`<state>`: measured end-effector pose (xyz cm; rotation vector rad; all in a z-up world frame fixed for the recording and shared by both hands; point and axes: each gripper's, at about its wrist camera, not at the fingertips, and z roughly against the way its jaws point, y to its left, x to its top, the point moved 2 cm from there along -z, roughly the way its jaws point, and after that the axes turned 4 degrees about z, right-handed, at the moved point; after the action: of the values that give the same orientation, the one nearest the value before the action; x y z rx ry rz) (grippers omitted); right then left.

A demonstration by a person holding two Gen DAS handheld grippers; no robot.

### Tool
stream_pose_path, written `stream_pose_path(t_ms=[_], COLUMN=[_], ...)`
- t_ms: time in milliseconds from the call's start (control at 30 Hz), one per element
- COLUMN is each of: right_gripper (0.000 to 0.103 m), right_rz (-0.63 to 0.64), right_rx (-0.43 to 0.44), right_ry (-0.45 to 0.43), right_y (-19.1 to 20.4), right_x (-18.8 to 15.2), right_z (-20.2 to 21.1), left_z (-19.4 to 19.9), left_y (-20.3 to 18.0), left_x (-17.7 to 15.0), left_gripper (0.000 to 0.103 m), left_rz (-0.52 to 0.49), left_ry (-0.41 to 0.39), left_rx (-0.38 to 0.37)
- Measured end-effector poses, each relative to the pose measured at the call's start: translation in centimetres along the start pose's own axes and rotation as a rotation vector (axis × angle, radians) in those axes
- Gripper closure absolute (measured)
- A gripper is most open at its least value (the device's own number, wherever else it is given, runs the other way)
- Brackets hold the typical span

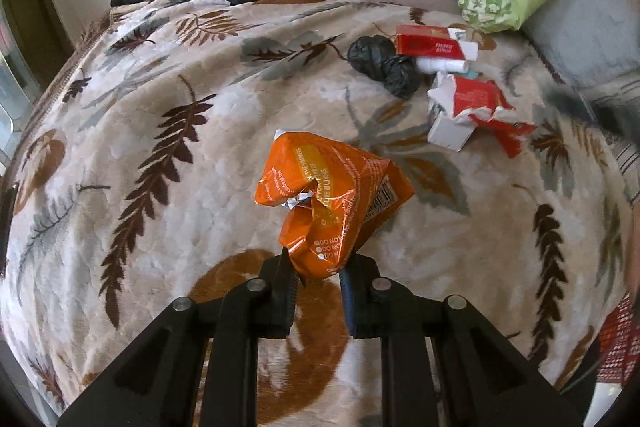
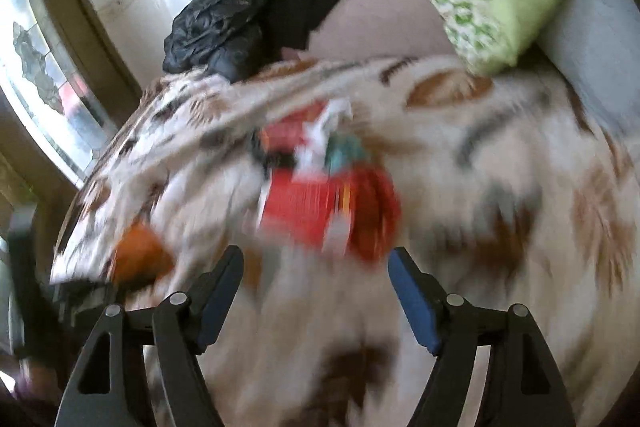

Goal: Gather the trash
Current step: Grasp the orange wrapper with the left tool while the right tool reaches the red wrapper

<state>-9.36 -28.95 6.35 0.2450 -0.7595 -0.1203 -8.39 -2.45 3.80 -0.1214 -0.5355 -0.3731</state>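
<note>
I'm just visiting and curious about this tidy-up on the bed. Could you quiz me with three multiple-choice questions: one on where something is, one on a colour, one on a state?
1. The torn red cartons lie:
A. on the leaf-pattern blanket
B. on the floor
C. on a shelf

2. The wrapper in the left gripper is:
A. blue
B. orange
C. purple

3. The right gripper is:
A. shut on a carton
B. shut on nothing
C. open

Answers: 1 A, they rest on the blanket. 2 B, its foil is orange. 3 C, its fingers stand apart, empty.
</note>
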Motion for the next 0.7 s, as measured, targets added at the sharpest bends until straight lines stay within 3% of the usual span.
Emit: stream_pose_path(t_ms=[100,200,267,400,433,500,533,633,700], right_gripper=[0.025,0.025,0.025,0.025,0.025,0.023,0.021,0.019,0.019], right_rz=[-0.025,-0.069,-0.107,-0.097,-0.069,0.014,0.048,0.109,0.107], right_rx=[0.017,0.063,0.177,0.515,0.534,0.473,0.421,0.308,0.289], right_ry=[0.039,0.135,0.214,0.32,0.329,0.326,0.318,0.3,0.295], right_y=[-1.8,-2.9,-2.3,1.3,1.9,2.8,3.0,3.4,3.6], right_x=[3.7,4.3,3.0,-0.8,-1.4,-2.2,-2.4,-2.5,-2.3], right_z=[-4.5,-8.1,-9.1,-6.4,-5.5,-3.9,-3.5,-3.5,-4.4], left_z=[-0.4,-0.7,-0.7,-0.8,-0.9,-0.7,-0.5,0.8,2.1], left_y=[0.5,1.3,2.0,2.7,2.8,2.8,2.8,2.9,3.2], left_x=[-0.2,-0.5,-0.6,-1.2,-1.4,-1.9,-2.1,-2.8,-3.2], left_gripper=[0.085,0.085,0.085,0.085,0.085,0.083,0.078,0.047,0.04], left_rz=[-0.004,0.006,0.014,0.016,0.015,0.016,0.017,0.024,0.029], left_ry=[0.01,0.029,0.034,0.055,0.063,0.071,0.073,0.046,0.016], left_rx=[0.012,0.025,0.026,0.013,0.009,-0.002,-0.006,-0.038,-0.065])
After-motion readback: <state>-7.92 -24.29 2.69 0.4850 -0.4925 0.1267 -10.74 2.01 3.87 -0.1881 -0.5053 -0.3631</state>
